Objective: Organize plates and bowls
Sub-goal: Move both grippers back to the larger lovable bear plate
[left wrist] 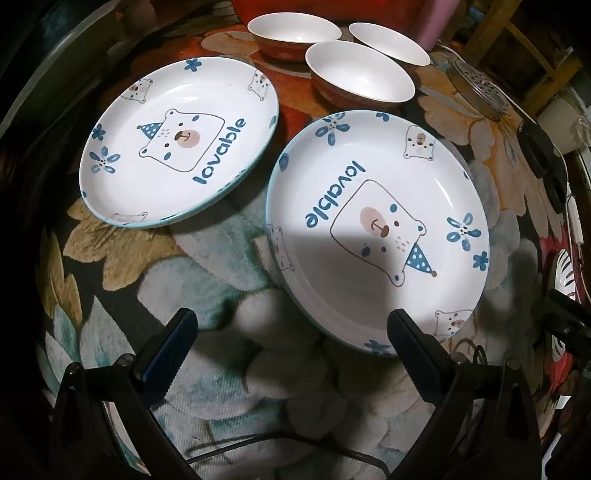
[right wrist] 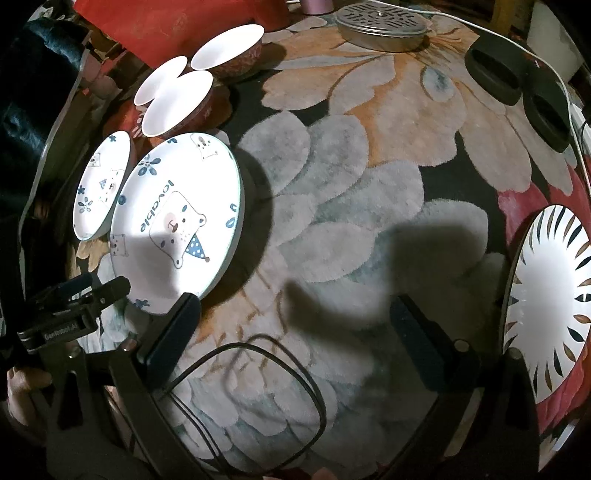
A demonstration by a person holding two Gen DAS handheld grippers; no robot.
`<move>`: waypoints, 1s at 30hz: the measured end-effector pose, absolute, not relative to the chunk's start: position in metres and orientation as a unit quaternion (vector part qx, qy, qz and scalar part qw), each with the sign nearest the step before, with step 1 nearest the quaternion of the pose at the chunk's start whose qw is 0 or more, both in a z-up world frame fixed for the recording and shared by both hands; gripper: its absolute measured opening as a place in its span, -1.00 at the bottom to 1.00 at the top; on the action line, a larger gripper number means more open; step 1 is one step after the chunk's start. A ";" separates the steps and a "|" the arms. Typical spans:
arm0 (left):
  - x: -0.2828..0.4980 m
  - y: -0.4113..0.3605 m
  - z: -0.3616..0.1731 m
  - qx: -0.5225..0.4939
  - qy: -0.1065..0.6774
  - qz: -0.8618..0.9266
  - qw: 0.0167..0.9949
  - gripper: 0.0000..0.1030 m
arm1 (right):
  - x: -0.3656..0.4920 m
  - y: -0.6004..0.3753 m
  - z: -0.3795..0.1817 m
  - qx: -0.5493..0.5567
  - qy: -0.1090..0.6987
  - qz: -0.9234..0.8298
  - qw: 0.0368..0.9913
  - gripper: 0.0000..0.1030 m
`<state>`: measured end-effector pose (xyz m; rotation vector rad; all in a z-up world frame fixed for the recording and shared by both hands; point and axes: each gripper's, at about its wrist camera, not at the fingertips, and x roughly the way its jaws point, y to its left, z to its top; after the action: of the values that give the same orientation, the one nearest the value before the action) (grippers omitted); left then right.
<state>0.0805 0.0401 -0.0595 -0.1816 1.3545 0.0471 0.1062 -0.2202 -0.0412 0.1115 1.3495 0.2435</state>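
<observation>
My left gripper [left wrist: 291,328] hangs with its jaws spread wide and empty, just above the flower-patterned carpet-like cloth [left wrist: 221,369]. Its right finger sits at the near rim of a round white ceramic plate printed with a blue-hatted bear and the word "lovable" [left wrist: 376,229]; I cannot tell whether it touches. That bear plate is my landmark. A second white bear plate of the same print [left wrist: 181,140] lies just left of it, the two rims near but apart. Beyond the landmark plate stand three reddish-brown bowls with white insides [left wrist: 360,72], huddled close together.

My right gripper [right wrist: 295,310] is also spread wide, holding nothing, over bare cloth to the right of the landmark plate, its left finger close to that plate's near edge. Well to the right of the landmark lies a white plate with dark and brown leaf-shaped strokes around its rim [right wrist: 550,295]. Far beyond sits a round perforated metal tray [right wrist: 380,26].
</observation>
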 end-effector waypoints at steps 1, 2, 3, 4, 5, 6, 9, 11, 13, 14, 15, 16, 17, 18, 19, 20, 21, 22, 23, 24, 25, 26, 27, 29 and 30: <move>0.081 0.039 -0.060 -0.084 0.626 0.021 0.775 0.99 | 0.107 -0.220 -0.042 0.051 0.623 0.113 0.772 1.00; 0.082 0.039 -0.060 -0.084 0.626 0.021 0.775 0.99 | 0.108 -0.218 -0.042 0.050 0.623 0.114 0.772 1.00; 0.083 0.039 -0.061 -0.084 0.626 0.021 0.775 0.99 | 0.109 -0.217 -0.043 0.048 0.624 0.115 0.772 1.00; 0.084 0.038 -0.061 -0.083 0.626 0.021 0.775 0.99 | 0.111 -0.215 -0.044 0.046 0.624 0.116 0.771 1.00; 0.085 0.037 -0.061 -0.084 0.626 0.020 0.775 0.99 | 0.113 -0.213 -0.044 0.045 0.624 0.117 0.771 1.00; 0.086 0.037 -0.062 -0.084 0.626 0.019 0.775 0.99 | 0.114 -0.211 -0.045 0.043 0.624 0.119 0.772 1.00; 0.090 0.036 -0.064 -0.087 0.625 0.017 0.776 0.99 | 0.121 -0.203 -0.048 0.032 0.623 0.122 0.772 1.00; 0.092 0.036 -0.066 -0.092 0.625 0.019 0.775 0.99 | 0.126 -0.197 -0.051 0.023 0.623 0.119 0.773 1.00; 0.095 0.037 -0.069 -0.098 0.627 0.021 0.773 0.99 | 0.131 -0.191 -0.053 0.015 0.623 0.115 0.774 1.00; 0.095 0.038 -0.069 -0.100 0.627 0.022 0.772 0.99 | 0.133 -0.189 -0.054 0.013 0.623 0.115 0.774 1.00; 0.096 0.038 -0.069 -0.100 0.627 0.024 0.773 0.99 | 0.135 -0.188 -0.054 0.012 0.623 0.115 0.774 1.00; 0.096 0.039 -0.070 -0.100 0.626 0.024 0.773 0.99 | 0.136 -0.185 -0.055 0.008 0.623 0.115 0.774 1.00; 0.097 0.040 -0.070 -0.099 0.626 0.025 0.773 0.99 | 0.137 -0.184 -0.055 0.006 0.623 0.115 0.774 1.00; 0.097 0.040 -0.071 -0.099 0.627 0.026 0.773 0.99 | 0.138 -0.182 -0.056 0.003 0.623 0.115 0.773 1.00; 0.097 0.042 -0.071 -0.098 0.627 0.026 0.773 0.99 | 0.139 -0.181 -0.057 0.003 0.624 0.115 0.773 1.00; 0.097 0.043 -0.071 -0.098 0.627 0.026 0.772 0.99 | 0.139 -0.181 -0.058 0.003 0.625 0.114 0.772 1.00; 0.097 0.043 -0.072 -0.098 0.627 0.027 0.772 0.99 | 0.140 -0.181 -0.058 0.004 0.626 0.115 0.771 1.00; 0.097 0.044 -0.072 -0.099 0.627 0.027 0.772 0.99 | 0.141 -0.181 -0.059 0.005 0.627 0.115 0.770 1.00; 0.097 0.044 -0.072 -0.099 0.627 0.027 0.772 0.99 | 0.141 -0.181 -0.059 0.004 0.627 0.115 0.770 1.00; 0.097 0.044 -0.072 -0.100 0.627 0.027 0.772 0.99 | 0.141 -0.181 -0.059 0.004 0.627 0.115 0.770 1.00; 0.097 0.044 -0.072 -0.100 0.626 0.027 0.773 0.99 | 0.141 -0.181 -0.059 0.003 0.627 0.115 0.770 1.00; 0.097 0.044 -0.072 -0.100 0.626 0.027 0.773 0.99 | 0.142 -0.181 -0.060 0.002 0.627 0.114 0.770 1.00; 0.098 0.044 -0.073 -0.100 0.626 0.027 0.773 0.99 | 0.142 -0.181 -0.060 0.002 0.628 0.113 0.770 1.00; 0.099 0.045 -0.074 -0.101 0.627 0.027 0.772 0.99 | 0.143 -0.181 -0.061 0.004 0.629 0.111 0.769 1.00; 0.099 0.045 -0.075 -0.102 0.628 0.027 0.771 0.99 | 0.143 -0.181 -0.062 0.004 0.630 0.111 0.769 1.00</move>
<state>0.0991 0.0449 -0.0747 -0.2219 1.3615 0.0576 0.1426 -0.1811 -0.0619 0.0088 1.3666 0.2407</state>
